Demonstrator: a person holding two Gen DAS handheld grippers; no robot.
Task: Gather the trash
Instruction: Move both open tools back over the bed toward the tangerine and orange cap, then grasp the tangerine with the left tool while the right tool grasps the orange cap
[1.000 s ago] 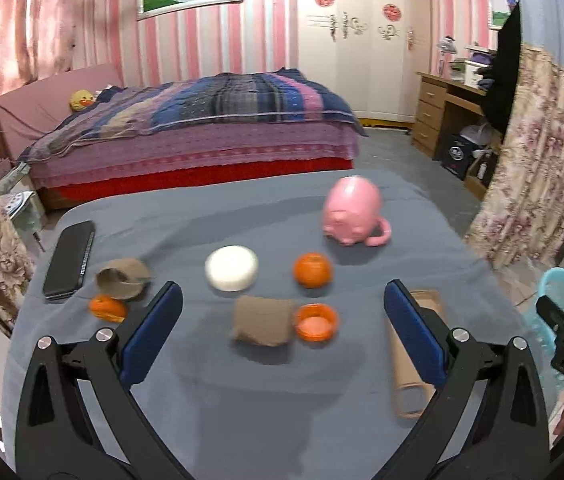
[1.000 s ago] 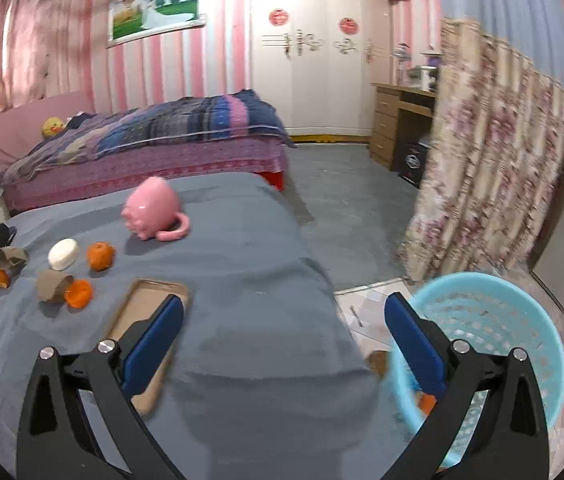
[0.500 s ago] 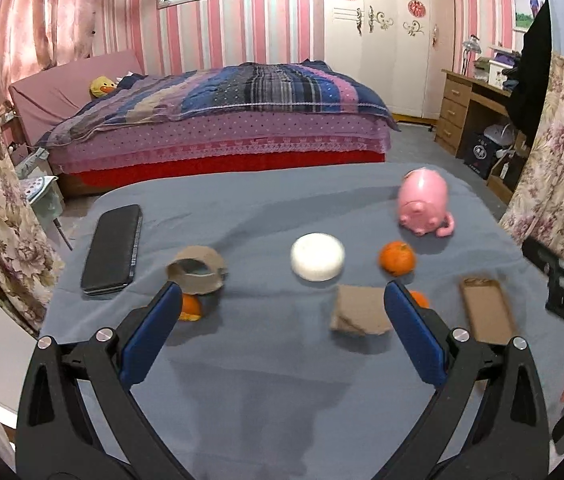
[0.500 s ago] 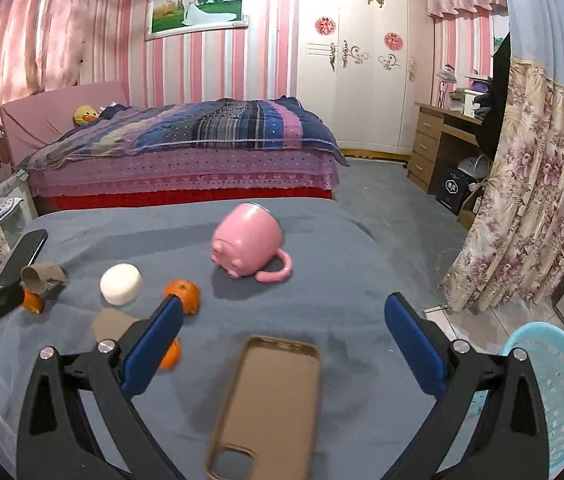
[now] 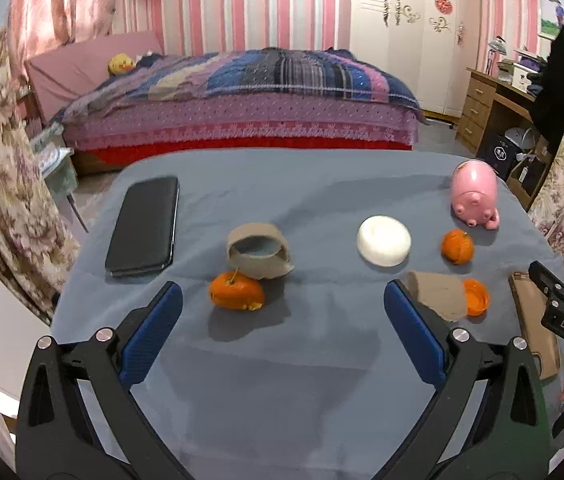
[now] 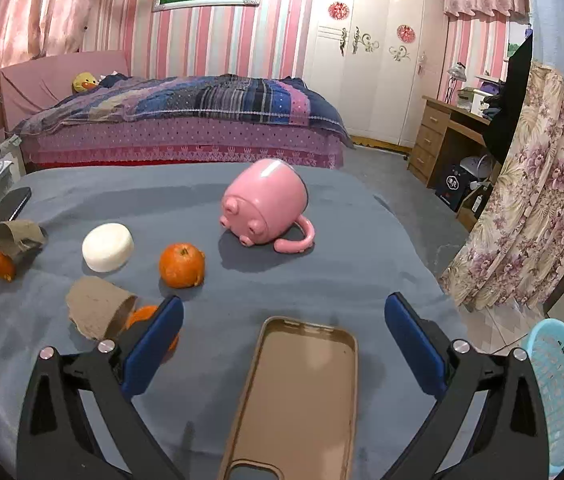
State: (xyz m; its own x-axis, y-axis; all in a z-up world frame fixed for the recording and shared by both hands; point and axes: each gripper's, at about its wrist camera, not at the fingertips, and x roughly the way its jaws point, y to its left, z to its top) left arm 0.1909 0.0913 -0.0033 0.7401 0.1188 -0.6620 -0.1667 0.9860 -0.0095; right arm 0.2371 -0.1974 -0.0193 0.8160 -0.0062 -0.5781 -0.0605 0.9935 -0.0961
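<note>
As left gripper (image 5: pixel 282 312) swung left, peel (image 5: pixel 236 291) centred

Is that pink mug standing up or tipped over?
Tipped over: the pink mug lies on its side, feet facing the camera, handle resting on the cloth.

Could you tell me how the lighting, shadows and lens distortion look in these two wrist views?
Left wrist view: even indoor light, a soft shadow beside the orange peel, strong fisheye bending at the dark corners, sharp tabletop. Right wrist view: the pink mug casts a soft shadow on the grey cloth; no glare; the blue basket is stretched at the rim.
</note>
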